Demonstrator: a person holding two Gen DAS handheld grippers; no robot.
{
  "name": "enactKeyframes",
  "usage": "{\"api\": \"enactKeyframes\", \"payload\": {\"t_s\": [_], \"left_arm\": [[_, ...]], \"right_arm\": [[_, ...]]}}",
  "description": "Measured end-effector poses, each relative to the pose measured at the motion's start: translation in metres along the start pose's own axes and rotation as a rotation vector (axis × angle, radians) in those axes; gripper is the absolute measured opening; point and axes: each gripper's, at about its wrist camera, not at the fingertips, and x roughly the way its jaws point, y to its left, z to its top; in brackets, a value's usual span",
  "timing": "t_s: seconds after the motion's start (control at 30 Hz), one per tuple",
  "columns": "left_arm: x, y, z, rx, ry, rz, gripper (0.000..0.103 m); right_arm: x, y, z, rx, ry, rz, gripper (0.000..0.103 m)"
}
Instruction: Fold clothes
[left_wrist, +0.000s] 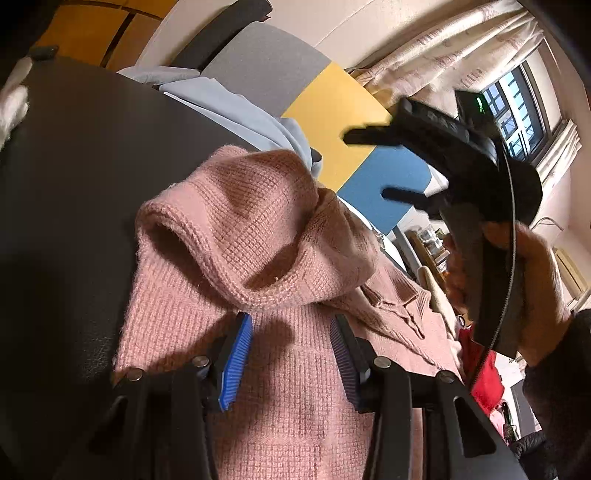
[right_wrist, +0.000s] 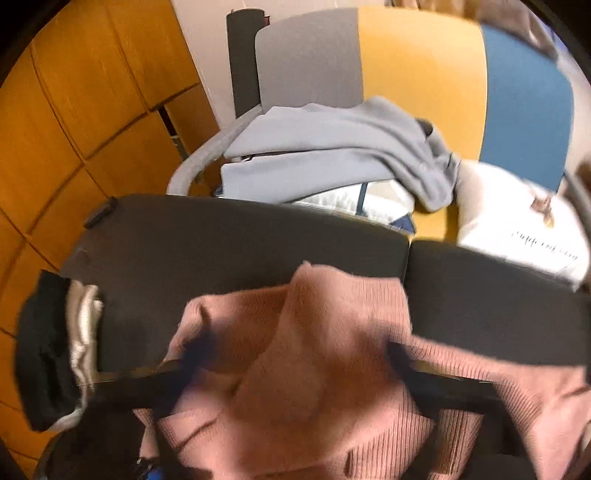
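Observation:
A pink knit sweater (left_wrist: 258, 229) lies bunched on a dark padded surface (left_wrist: 74, 184), one sleeve cuff folded over on top. My left gripper (left_wrist: 290, 354) hovers low over the sweater's body, its blue pads (left_wrist: 236, 362) wide apart, open and holding nothing. A hand holds my right gripper (left_wrist: 369, 166) in the air to the upper right of the sweater, open. The right wrist view is blurred; there the right gripper (right_wrist: 295, 354) stands open above the pink sweater (right_wrist: 314, 306), which drapes over the dark surface (right_wrist: 221, 240).
Behind the dark surface stands a grey, yellow and blue chair (right_wrist: 417, 74) with a light blue garment (right_wrist: 332, 147) and a white bag (right_wrist: 517, 221) on it. Black and white clothes (right_wrist: 48, 350) lie at the left edge. Wooden cabinets (right_wrist: 92, 92) are on the left.

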Motion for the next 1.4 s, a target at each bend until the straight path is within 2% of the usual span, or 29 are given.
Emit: {"api": "enactKeyframes", "payload": {"t_s": [0.07,0.2,0.23,0.3,0.37,0.47,0.5,0.57,0.6,0.67,0.8,1.0,1.1,1.23,1.4], "left_arm": [[-0.001,0.001,-0.001,-0.006,-0.001,-0.009,0.044],[-0.004,0.006,-0.002,-0.020,-0.005,-0.033,0.045],[-0.004,0.007,-0.002,-0.024,-0.006,-0.039,0.045],[-0.006,0.009,-0.003,-0.029,-0.008,-0.048,0.045],[-0.008,0.012,-0.004,-0.033,-0.009,-0.057,0.045],[-0.011,0.016,-0.005,-0.037,-0.011,-0.065,0.045],[-0.012,0.017,-0.006,-0.038,-0.011,-0.067,0.045],[-0.013,0.019,-0.007,-0.039,-0.011,-0.069,0.045],[-0.013,0.019,-0.007,-0.039,-0.011,-0.069,0.045],[-0.013,0.018,-0.008,-0.039,-0.011,-0.069,0.045],[-0.009,0.013,-0.008,-0.035,-0.010,-0.066,0.045],[-0.015,0.014,-0.013,-0.032,-0.007,-0.059,0.045],[-0.018,0.013,-0.014,-0.030,-0.005,-0.055,0.045],[-0.015,0.008,-0.009,-0.027,-0.003,-0.048,0.045],[-0.012,0.004,-0.008,-0.018,0.002,-0.033,0.045]], "right_arm": [[0.007,0.011,0.005,-0.016,0.002,-0.032,0.102],[0.030,0.007,0.008,0.069,0.050,-0.078,0.102],[0.036,0.006,0.009,0.090,0.062,-0.089,0.096],[0.047,0.004,0.008,0.119,0.100,-0.109,0.072],[0.059,0.001,0.004,0.128,0.157,-0.125,0.063],[0.068,0.012,-0.002,0.011,0.179,-0.207,0.060],[0.070,0.014,-0.003,-0.010,0.180,-0.233,0.056],[0.072,0.014,-0.004,-0.022,0.157,-0.293,0.011],[0.074,0.011,-0.004,-0.008,0.165,-0.280,0.008],[0.080,0.005,-0.003,0.026,0.191,-0.239,0.008],[0.061,-0.011,0.001,0.124,0.157,-0.145,0.008],[-0.005,-0.027,0.004,0.204,-0.008,-0.070,0.007],[-0.042,-0.046,-0.008,0.270,-0.111,-0.039,0.007],[-0.083,-0.085,-0.060,0.415,-0.206,0.006,0.007],[-0.075,-0.118,-0.149,0.559,-0.178,0.064,0.007]]}}
